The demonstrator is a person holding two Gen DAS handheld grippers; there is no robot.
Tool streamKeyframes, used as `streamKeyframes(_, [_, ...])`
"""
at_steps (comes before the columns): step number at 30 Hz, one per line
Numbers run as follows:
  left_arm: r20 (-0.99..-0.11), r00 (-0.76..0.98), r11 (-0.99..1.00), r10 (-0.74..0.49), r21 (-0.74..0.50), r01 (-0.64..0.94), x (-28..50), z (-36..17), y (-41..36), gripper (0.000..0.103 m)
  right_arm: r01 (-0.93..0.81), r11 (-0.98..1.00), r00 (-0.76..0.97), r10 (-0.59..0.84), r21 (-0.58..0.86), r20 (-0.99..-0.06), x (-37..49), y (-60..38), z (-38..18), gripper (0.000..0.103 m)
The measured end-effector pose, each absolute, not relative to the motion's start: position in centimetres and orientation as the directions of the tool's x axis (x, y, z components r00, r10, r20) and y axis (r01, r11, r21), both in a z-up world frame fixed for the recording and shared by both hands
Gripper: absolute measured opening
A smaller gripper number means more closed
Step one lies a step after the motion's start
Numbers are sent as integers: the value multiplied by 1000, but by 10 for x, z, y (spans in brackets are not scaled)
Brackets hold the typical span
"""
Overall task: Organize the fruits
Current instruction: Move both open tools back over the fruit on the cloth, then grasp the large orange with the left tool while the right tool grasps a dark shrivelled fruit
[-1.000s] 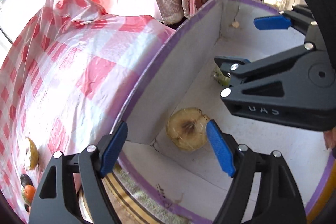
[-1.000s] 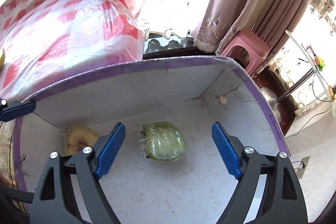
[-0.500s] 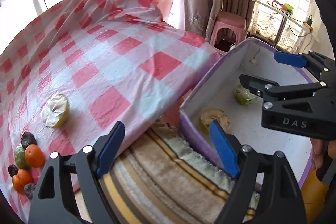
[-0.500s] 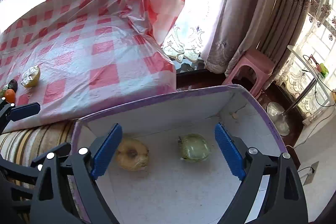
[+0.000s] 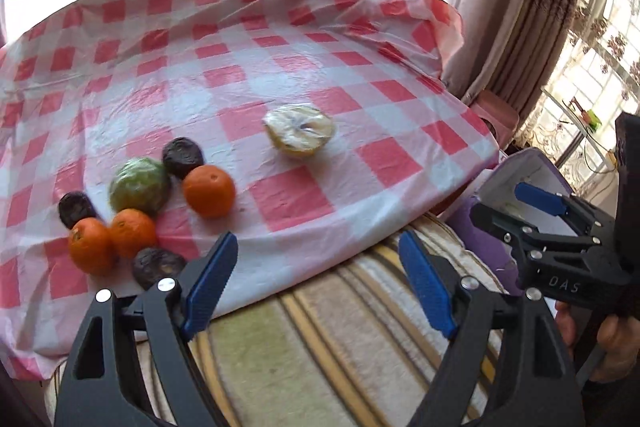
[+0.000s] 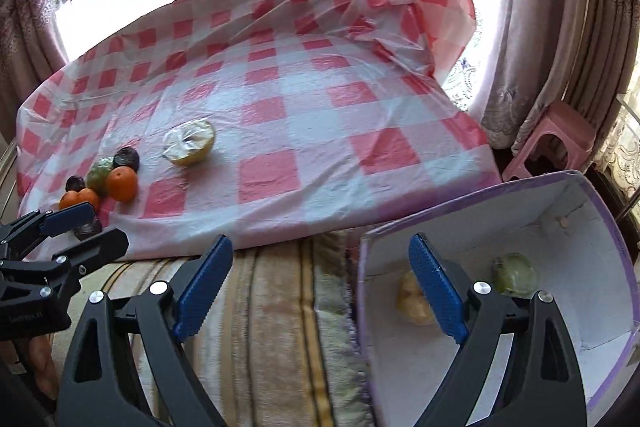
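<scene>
Currently both grippers are held spread and empty over a striped blanket [image 6: 280, 327]: left gripper [image 5: 320, 283], right gripper [image 6: 320, 283], nothing seen between the blue pads of either.

Fruit is found in two places. On the checked cloth [image 5: 280, 67], a cluster is seen at the left: three oranges [image 5: 209, 190], round, no clear long axis; one green wrapped fruit [image 5: 139, 185], roundish; three dark wrinkled fruits [image 5: 183, 157], flattish. Cluster members are touching or just beside each other.

A halved yellow fruit [image 5: 300, 131] in clear wrap is seen apart from the cluster, toward cloth centre, cut face tilted up and toward the cameras, pale flesh with a dark core.

In the box [image 6: 580, 219], purple-edged with a white inside, two items are seen on the floor: a yellowish piece [image 6: 412, 301], partly hidden by the right gripper's pad, and a green wrapped fruit [image 6: 514, 273] just beside it. Orientation of both cannot be told.
</scene>
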State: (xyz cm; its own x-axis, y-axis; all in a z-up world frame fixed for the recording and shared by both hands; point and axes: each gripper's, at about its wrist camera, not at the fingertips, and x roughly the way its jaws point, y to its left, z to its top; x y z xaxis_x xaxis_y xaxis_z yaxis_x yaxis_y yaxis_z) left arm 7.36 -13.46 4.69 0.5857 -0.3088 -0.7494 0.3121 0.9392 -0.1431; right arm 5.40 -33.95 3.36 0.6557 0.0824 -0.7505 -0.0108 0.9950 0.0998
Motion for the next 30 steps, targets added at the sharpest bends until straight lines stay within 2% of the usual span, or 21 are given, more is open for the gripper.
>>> streamKeyframes(8, [-734, 627, 965, -261, -205, 162, 63, 43, -35, 82, -171, 974, 614, 222, 147, -757, 60, -267, 28, 87])
streamKeyframes(10, [-738, 630, 970, -242, -208, 129, 64, 39, -17, 72, -200, 969, 606, 238, 144, -759, 63, -254, 28, 87])
streamKeyframes(14, [-750, 617, 967, -238, -246, 74, 75, 29, 11, 62, -262, 952, 582, 287, 158, -761, 69, -226, 30, 87])
streamKeyframes(19, [-766, 599, 966, -233, -252, 54, 94, 21, 23, 53, -338, 925, 537, 342, 175, -771, 79, -192, 28, 82])
streamKeyframes(21, [-770, 593, 965, -237, -258, 51, 101, 18, 25, 53, -361, 914, 513, 360, 185, -779, 85, -180, 25, 75])
streamKeyframes(26, [-775, 579, 962, -253, -263, 69, 112, 12, 25, 52, -419, 888, 468, 391, 190, -792, 94, -156, 20, 72])
streamKeyframes(28, [-777, 571, 959, -266, -274, 74, 115, 9, 25, 46, -435, 879, 452, 399, 193, -797, 97, -148, 17, 69])
streamKeyframes(30, [-773, 575, 958, -269, -275, 78, 114, 8, 26, 46, -441, 874, 435, 408, 206, -803, 101, -142, 14, 66])
